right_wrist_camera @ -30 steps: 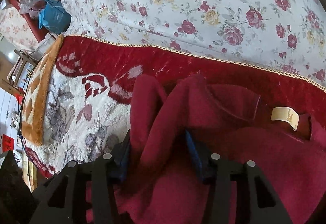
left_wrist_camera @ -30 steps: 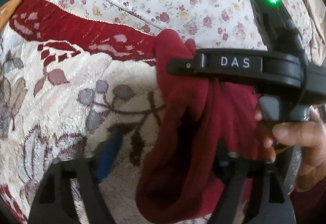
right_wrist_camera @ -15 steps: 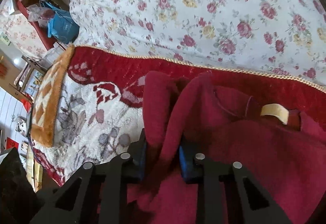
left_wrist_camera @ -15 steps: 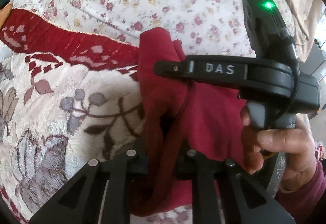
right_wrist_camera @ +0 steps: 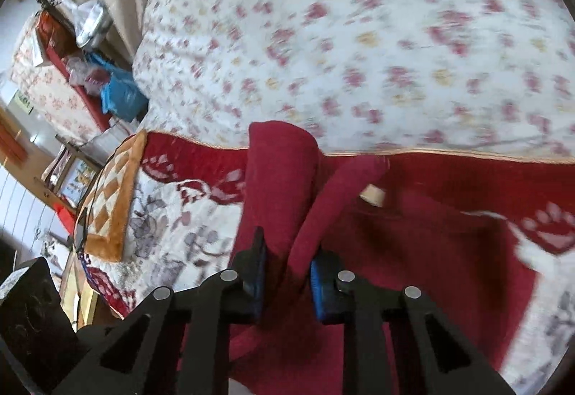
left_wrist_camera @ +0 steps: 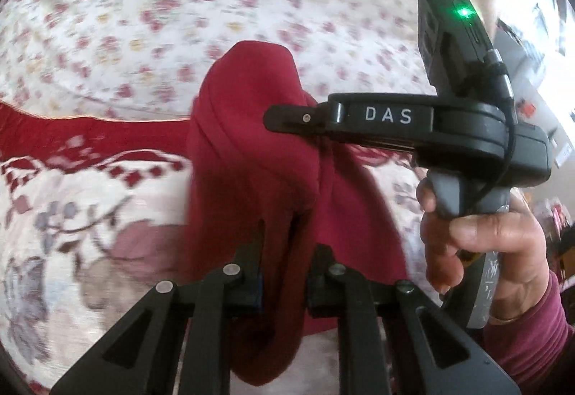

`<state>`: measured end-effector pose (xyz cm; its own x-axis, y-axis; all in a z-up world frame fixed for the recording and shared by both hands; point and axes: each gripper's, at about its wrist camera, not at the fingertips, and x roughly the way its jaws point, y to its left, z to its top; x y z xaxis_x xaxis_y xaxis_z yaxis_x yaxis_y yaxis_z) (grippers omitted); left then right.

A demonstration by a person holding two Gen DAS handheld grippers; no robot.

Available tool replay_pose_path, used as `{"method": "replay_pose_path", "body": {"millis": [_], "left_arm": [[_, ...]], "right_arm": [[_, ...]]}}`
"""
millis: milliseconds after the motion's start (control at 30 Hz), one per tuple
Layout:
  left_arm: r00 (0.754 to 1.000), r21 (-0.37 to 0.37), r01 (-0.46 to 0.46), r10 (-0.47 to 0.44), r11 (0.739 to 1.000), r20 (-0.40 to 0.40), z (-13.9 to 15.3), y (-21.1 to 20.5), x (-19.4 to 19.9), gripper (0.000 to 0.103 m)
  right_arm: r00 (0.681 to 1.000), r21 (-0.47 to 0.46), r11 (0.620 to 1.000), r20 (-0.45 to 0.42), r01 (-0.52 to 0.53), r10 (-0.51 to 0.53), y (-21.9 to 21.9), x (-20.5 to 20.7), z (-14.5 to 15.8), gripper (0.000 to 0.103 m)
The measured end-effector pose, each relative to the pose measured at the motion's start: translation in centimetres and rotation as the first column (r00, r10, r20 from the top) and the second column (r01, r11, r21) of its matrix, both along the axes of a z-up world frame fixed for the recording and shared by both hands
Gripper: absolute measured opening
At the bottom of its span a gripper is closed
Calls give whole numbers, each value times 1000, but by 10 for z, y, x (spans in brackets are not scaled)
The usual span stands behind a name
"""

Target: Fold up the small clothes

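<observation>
Closest to you in the left wrist view, your left tool (left_wrist_camera: 285, 258) is clamped on a bunched fold of the dark red garment (left_wrist_camera: 251, 157); the cloth fills the narrow gap between the two blue-padded fingers (left_wrist_camera: 257, 272) and hangs in a loop below them. Above the fingers the garment rises to a rounded peak, lifted clear of the bed.

In the right wrist view, your right tool (right_wrist_camera: 287, 265) is likewise clamped on a fold of the same red cloth (right_wrist_camera: 280, 179), with its blue pads (right_wrist_camera: 320, 283) pressed against the fabric on either side. A pale sewn-in label (right_wrist_camera: 373, 195) shows just to the right of the raised fold.

Seen from the left camera, the right tool (left_wrist_camera: 312, 129) reaches in from the right, its black finger marked "DAS" (left_wrist_camera: 388, 115) touching the garment's upper edge, and your right hand (left_wrist_camera: 478, 251) wraps its grey handle. A green light (left_wrist_camera: 464, 12) glows on the unit mounted above it.

Under and around the garment lies a plush blanket (right_wrist_camera: 179, 222) with a cream floral field and a deep red border, trimmed by an orange diamond-patterned edge (right_wrist_camera: 107, 204) on the left. Beyond the blanket's gold-piped border, a white bedcover (right_wrist_camera: 359, 35) printed with small roses spreads out, blurred in both views. Farthest off, at the left of the right view, sits a blue bag (right_wrist_camera: 122, 96) among other clutter too small to make out.
</observation>
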<state>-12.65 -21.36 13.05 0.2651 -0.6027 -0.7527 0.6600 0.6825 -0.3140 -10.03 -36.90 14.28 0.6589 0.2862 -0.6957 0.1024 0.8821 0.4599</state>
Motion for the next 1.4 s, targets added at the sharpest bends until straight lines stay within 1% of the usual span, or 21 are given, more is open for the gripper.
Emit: {"method": "replay_pose_path", "body": {"millis": [167, 300, 367, 400, 433, 500, 567, 633, 700, 767, 800, 833, 867, 900, 1033, 1133, 1200, 1233, 1267, 1333, 1400], "left_arm": [[996, 27, 88, -87, 996, -23, -14, -57, -30, 15], [991, 100, 130, -127, 987, -39, -42, -97, -48, 16], [985, 121, 163, -156, 979, -67, -52, -106, -52, 28], [981, 108, 179, -169, 978, -91, -51, -104, -54, 43], [976, 84, 196, -185, 977, -117, -48, -101, -54, 55], [968, 29, 221, -216, 975, -131, -31, -85, -56, 63], [974, 38, 222, -219, 974, -65, -15, -67, -58, 67], [982, 72, 183, -186, 980, 31, 0, -41, -55, 73], [987, 104, 120, -130, 987, 97, 2, -20, -41, 75], [992, 133, 37, -52, 990, 112, -3, -6, -24, 75], [995, 139, -13, -1, 990, 99, -10, 2, -15, 75], [996, 135, -50, 40, 990, 79, -14, 8, -8, 75], [996, 123, -71, 64, 990, 56, -22, 12, -1, 75], [996, 109, -85, 83, 990, 28, -29, 15, 4, 75], [995, 136, -99, 98, 986, 16, -57, 18, 5, 75], [996, 170, -83, 86, 982, -11, -72, 9, 3, 75], [997, 162, -76, 76, 984, 9, -71, 5, 1, 75], [997, 160, -75, 72, 984, 25, -69, 4, -1, 75], [997, 161, -70, 65, 985, 32, -69, 2, -2, 75], [998, 164, -55, 51, 985, 29, -71, -3, -3, 75], [999, 167, -48, 44, 985, 24, -75, -7, -6, 75]], "right_arm": [[993, 46, 993, -36, 110, -108, -61, -48, -23, 22], [975, 58, 978, -110, 201, -194, -91, -62, -58, 21], [964, 69, 970, -149, 231, -219, -99, -63, -77, 22], [963, 80, 968, -154, 236, -222, -101, -64, -82, 23], [962, 90, 966, -150, 242, -227, -104, -67, -82, 25], [959, 98, 962, -147, 256, -241, -105, -74, -73, 37], [963, 105, 961, -117, 256, -244, -101, -85, -56, 59], [971, 112, 966, -81, 234, -226, -91, -98, -43, 70], [978, 110, 973, -72, 202, -195, -76, -108, -37, 75], [983, 112, 979, -90, 171, -162, -60, -112, -43, 77], [982, 103, 981, -112, 163, -151, -53, -111, -50, 77], [979, 84, 983, -134, 163, -151, -46, -111, -56, 71], [975, 28, 985, -149, 171, -165, -40, -113, -62, 40], [975, -15, 985, -143, 170, -170, -37, -117, -62, 30], [971, -100, 978, -139, 181, -194, -39, -136, -64, 24], [970, -89, 981, -155, 175, -188, -39, -137, -69, 24], [973, -12, 981, -120, 195, -195, -46, -141, -55, 30], [971, 25, 975, -96, 221, -217, -53, -142, -49, 38], [965, 47, 965, -64, 259, -256, -62, -139, -40, 58], [950, 19, 951, -48, 308, -307, -73, -125, -34, 81], [941, -21, 944, -76, 329, -330, -85, -97, -40, 81]]}}
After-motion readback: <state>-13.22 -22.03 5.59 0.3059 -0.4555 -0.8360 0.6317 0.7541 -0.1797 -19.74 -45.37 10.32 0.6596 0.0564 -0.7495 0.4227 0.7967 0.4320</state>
